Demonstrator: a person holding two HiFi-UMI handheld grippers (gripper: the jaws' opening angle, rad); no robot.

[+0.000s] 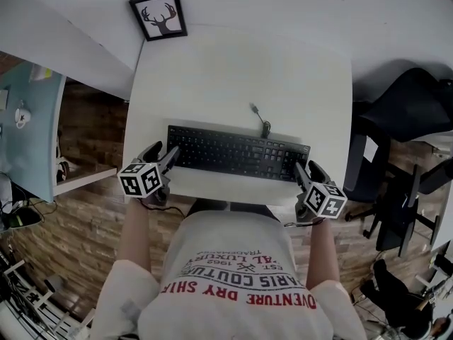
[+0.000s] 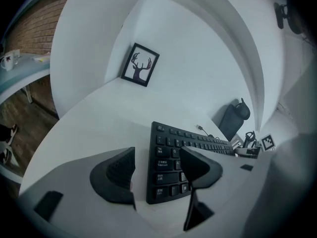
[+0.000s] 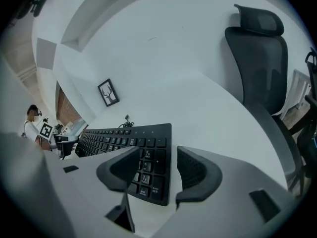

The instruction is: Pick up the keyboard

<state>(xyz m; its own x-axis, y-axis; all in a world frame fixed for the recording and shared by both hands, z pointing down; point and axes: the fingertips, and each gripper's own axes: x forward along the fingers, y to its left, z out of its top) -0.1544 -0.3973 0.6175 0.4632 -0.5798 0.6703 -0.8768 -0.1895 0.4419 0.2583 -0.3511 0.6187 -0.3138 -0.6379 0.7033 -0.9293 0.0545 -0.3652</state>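
A black keyboard (image 1: 237,153) lies flat across the near part of a white table (image 1: 233,69). My left gripper (image 1: 161,154) is at its left end and my right gripper (image 1: 306,170) at its right end. In the left gripper view the left gripper (image 2: 157,170) is open, and the keyboard's (image 2: 171,155) left end lies between the jaws, one finger (image 2: 116,175) beside the edge and the other over the keys. In the right gripper view the right gripper (image 3: 158,170) is open astride the keyboard's (image 3: 124,135) right end, and neither pad presses on it.
The keyboard's cable (image 1: 260,117) runs back toward the table's middle. A framed deer picture (image 1: 159,15) leans at the far left corner. A black office chair (image 1: 407,105) stands right of the table, and a light blue table (image 1: 25,119) stands to the left. The table's front edge is at the person's body.
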